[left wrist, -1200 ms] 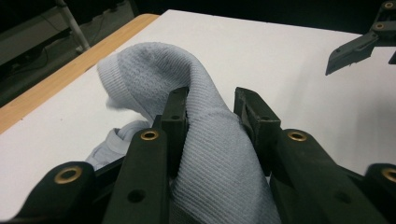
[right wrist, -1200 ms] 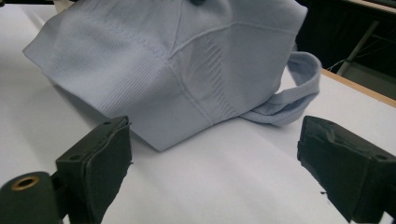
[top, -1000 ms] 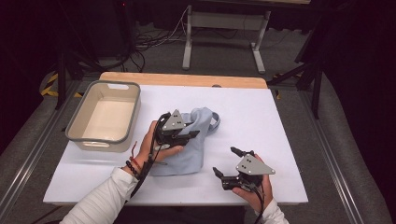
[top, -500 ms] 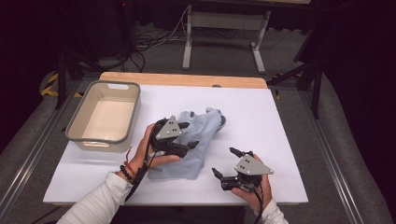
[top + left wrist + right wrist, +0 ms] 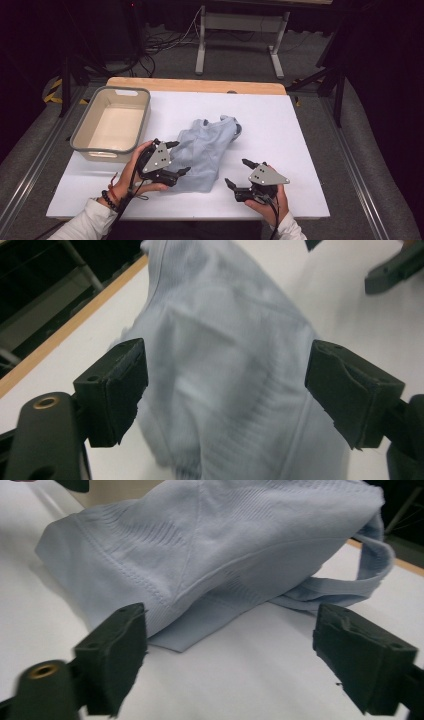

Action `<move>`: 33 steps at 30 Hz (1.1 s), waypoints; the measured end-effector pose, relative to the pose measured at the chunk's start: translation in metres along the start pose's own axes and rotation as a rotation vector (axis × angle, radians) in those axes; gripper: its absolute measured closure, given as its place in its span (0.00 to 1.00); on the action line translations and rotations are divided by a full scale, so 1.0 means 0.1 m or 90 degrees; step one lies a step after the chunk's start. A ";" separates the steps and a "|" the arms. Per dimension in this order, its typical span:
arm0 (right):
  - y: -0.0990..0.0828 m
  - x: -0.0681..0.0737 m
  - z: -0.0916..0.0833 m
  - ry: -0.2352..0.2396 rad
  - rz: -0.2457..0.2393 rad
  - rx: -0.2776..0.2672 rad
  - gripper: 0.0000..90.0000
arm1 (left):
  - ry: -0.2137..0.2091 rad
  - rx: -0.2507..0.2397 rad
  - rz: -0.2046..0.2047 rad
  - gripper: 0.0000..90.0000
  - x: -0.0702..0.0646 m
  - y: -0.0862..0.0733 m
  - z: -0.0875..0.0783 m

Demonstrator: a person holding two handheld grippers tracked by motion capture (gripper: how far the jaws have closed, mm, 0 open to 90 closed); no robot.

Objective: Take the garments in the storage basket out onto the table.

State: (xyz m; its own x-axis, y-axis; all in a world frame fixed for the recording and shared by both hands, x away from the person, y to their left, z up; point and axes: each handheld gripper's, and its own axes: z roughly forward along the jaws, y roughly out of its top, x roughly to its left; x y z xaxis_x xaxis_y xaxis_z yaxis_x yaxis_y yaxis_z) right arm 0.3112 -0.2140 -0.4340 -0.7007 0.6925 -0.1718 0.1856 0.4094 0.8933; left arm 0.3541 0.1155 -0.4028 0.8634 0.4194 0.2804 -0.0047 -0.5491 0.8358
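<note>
Garment (image 5: 207, 150), pale blue, lies crumpled mid-table (image 5: 280, 125), tub (image 5: 111, 122) at its 9 o'clock. Left gripper (image 5: 178, 158) at the cloth's 8 o'clock edge, jaws just opened, spread wide over the fabric, not pinching. Right gripper (image 5: 239, 173) at its 4 o'clock, jaws apart though just narrowed, nothing between them.
</note>
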 end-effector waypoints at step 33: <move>0.08 -0.02 0.77 0.147 0.070 0.195 0.93 | -0.105 0.157 -0.097 0.80 0.12 -0.70 0.07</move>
State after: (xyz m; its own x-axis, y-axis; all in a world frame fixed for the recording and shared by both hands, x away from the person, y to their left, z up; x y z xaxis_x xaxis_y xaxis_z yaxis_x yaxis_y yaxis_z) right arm 0.3675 -0.1666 -0.4584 -0.7947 0.6051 0.0470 0.4407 0.5220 0.7303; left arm 0.3685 0.1541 -0.4606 0.9148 0.3987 0.0639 0.2359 -0.6561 0.7169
